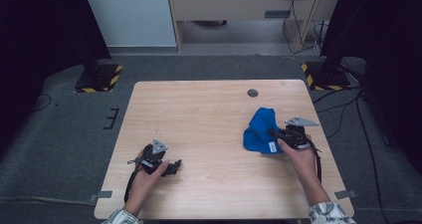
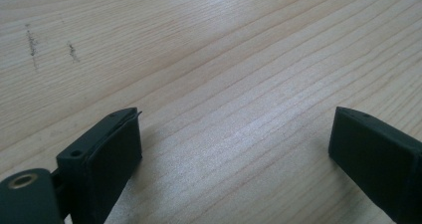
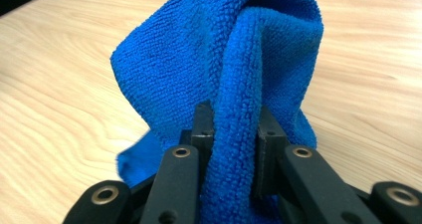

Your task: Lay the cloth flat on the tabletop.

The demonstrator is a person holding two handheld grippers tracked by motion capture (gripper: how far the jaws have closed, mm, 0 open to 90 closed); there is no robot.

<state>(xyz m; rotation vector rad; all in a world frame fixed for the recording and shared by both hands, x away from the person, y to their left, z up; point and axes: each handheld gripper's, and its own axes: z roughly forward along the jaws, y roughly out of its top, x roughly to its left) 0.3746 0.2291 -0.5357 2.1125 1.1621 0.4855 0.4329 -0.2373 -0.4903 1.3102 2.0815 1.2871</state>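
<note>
Pinching a fold of the blue cloth (image 3: 219,74) at the table's (image 1: 209,114) right side, the right gripper (image 3: 234,129) is clamping it; the left gripper (image 2: 234,144) is resting wide apart, holding nothing; the thin fold is risking slipping free if tugged.

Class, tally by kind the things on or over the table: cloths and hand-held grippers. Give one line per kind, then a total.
Blue cloth: 1
Grippers: 2, the left gripper open, the right gripper pinching the cloth
Total: 3
</note>
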